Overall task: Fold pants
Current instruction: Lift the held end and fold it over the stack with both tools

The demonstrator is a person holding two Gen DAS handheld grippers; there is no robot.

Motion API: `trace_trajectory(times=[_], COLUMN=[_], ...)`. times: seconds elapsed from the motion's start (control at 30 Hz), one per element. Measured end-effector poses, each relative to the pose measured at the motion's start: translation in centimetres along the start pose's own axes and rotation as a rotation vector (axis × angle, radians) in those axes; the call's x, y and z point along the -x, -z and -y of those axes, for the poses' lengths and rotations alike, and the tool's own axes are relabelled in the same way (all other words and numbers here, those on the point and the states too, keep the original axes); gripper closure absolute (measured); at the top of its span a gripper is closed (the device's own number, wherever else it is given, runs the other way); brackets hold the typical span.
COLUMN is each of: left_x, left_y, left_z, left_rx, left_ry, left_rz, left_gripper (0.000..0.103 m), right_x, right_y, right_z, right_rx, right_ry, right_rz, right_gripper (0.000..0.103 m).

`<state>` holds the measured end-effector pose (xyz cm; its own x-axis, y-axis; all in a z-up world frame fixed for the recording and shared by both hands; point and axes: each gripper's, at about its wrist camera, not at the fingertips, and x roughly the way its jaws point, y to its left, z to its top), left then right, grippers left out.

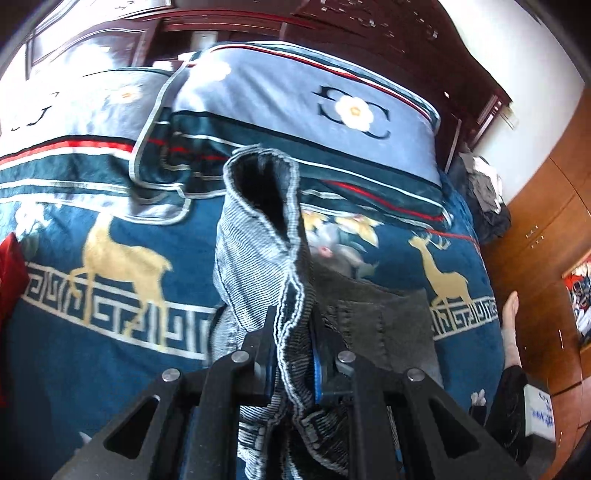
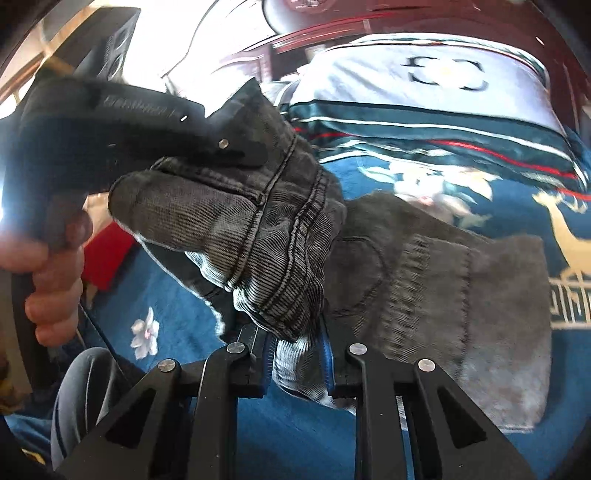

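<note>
Grey denim lifted off the bed [image 1: 110,369].
I hold both claws, left [image 1: 293,354] and right [image 2: 297,354], pinched narrow on the pants [image 2: 258,229], raising one end to fold it over.

A bed [image 1: 110,369] covered in a deep-blue blanket [image 2: 303,435] printed with golden deer, white flowers and a pale key-pattern band fills both views. Two blue-grey pillows [image 1: 295,107] with dark teal bands and red stripes lie along the upper half of the frame, against a dark red wooden headboard [image 1: 369,33]. Dark grey pants [image 2: 461,295] rest partly spread on the blanket at centre right, one end raised off it. A red cloth [image 1: 11,273] lies at the left edge of the left wrist view.
</note>
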<state>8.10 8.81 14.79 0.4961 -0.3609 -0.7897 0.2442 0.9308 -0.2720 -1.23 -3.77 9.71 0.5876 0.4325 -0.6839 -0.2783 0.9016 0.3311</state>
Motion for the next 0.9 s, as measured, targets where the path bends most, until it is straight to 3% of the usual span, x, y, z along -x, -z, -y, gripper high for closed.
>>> trace_trajectory(times=[0.4, 0.63, 0.73, 0.9], left_x=[-3.3, -7.3, -10.4, -10.3], left_y=[0.7, 1.7, 2.0, 1.6], left_z=[8.1, 14.4, 15.9, 15.8], left_rx=[-0.088, -0.152, -0.106, 0.009], left_ry=[0.066, 0.108, 0.138, 0.27], left_rz=[-0.082, -0.156, -0.24, -0.244], left_gripper=[0.089, 0.088, 0.078, 0.065], right_x=[2.4, 4.1, 4.7, 7.1], right_y=[2.5, 4.3, 5.1, 6.2], right_z=[5.4, 9.8, 12.1, 15.0], right_rx=[-0.139, -0.254, -0.338, -0.42], right_ry=[-0.013, -0.016, 0.006, 0.084], right_rz=[0.016, 0.01, -0.01, 0.006], right_gripper=[0.084, 0.083, 0.06, 0.047])
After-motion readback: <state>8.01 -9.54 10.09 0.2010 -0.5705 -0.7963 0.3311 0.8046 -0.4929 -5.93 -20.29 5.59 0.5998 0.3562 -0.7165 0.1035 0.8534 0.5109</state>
